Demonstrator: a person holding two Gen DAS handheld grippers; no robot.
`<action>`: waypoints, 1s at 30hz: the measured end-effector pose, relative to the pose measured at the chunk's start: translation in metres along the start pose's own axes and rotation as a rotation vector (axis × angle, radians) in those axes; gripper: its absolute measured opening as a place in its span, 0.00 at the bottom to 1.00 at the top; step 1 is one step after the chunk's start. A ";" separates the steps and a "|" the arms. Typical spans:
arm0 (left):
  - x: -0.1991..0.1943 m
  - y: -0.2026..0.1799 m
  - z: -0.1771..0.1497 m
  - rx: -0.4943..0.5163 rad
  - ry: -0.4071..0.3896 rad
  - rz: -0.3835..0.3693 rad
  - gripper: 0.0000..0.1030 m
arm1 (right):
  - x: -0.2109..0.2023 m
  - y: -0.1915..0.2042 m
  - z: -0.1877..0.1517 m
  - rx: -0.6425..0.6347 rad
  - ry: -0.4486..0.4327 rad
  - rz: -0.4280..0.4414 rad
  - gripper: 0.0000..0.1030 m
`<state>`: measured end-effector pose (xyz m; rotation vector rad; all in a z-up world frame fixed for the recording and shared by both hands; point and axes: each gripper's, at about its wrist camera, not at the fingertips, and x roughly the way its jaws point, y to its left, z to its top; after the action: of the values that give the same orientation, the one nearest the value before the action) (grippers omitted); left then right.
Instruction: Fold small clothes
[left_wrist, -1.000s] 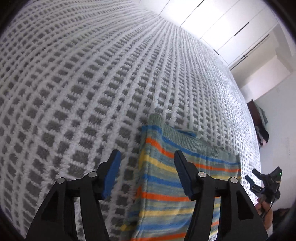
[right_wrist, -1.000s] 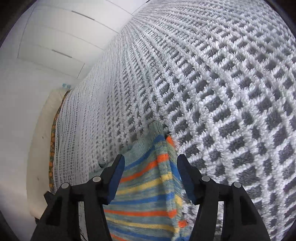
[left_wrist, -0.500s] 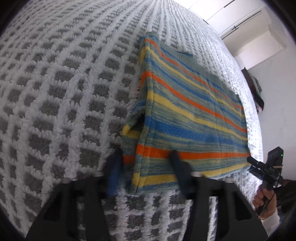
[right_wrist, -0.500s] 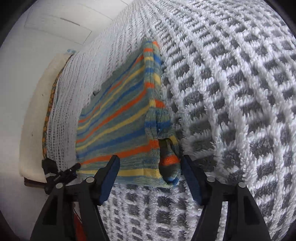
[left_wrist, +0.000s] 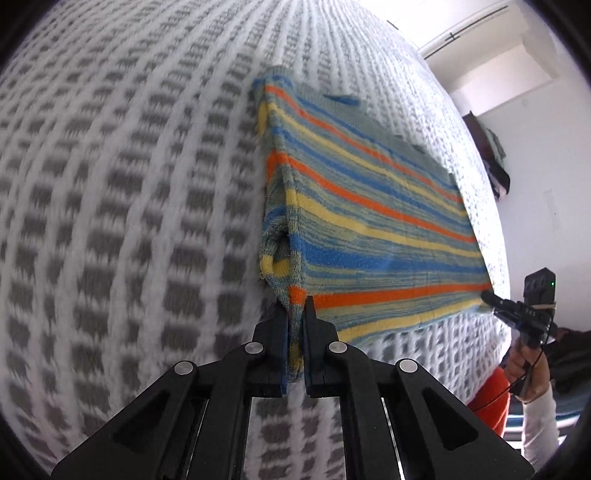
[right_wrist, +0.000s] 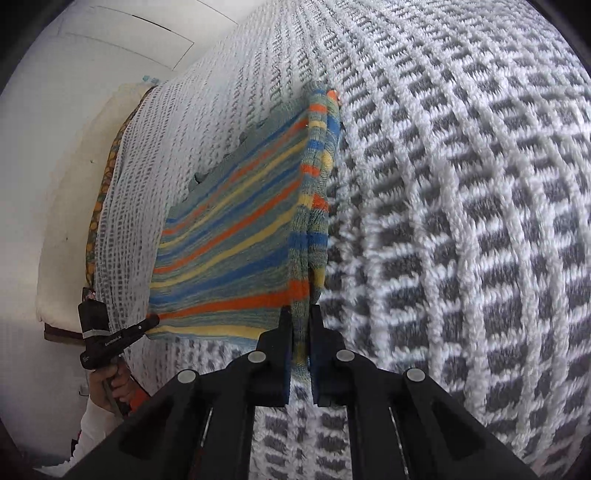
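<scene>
The left gripper (left_wrist: 295, 314) has its 2 black fingers pinched onto the near left corner of the striped knit garment (left_wrist: 369, 229), a flat piece banded in orange, blue, yellow and grey-green. The right gripper (right_wrist: 300, 317) pinches the near right corner the same way, fingers pressed together on the cloth. The garment lies on the fluffy white-and-grey checked blanket (left_wrist: 129, 184), its near edge lifted between the 2 grips. Along each side edge a rolled, tube-like fold bulges. Beyond the garment the blanket runs on to white cupboard doors (right_wrist: 110, 44). Left of the blanket's far edge sits a cream mattress edge (right_wrist: 70, 221).
</scene>
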<state>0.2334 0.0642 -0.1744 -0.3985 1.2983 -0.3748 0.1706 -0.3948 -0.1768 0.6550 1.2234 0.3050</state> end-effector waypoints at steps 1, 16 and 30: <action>0.005 0.002 -0.004 -0.007 -0.002 0.004 0.04 | 0.001 -0.006 -0.006 0.002 0.010 -0.005 0.07; -0.055 0.000 -0.105 -0.001 -0.420 0.294 0.75 | -0.055 -0.026 -0.064 0.004 -0.273 -0.211 0.79; -0.044 -0.002 -0.134 0.052 -0.403 0.376 0.75 | -0.040 0.005 -0.105 -0.113 -0.345 -0.418 0.84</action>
<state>0.0930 0.0740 -0.1661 -0.1667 0.9388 -0.0070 0.0597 -0.3815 -0.1628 0.3238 0.9733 -0.0867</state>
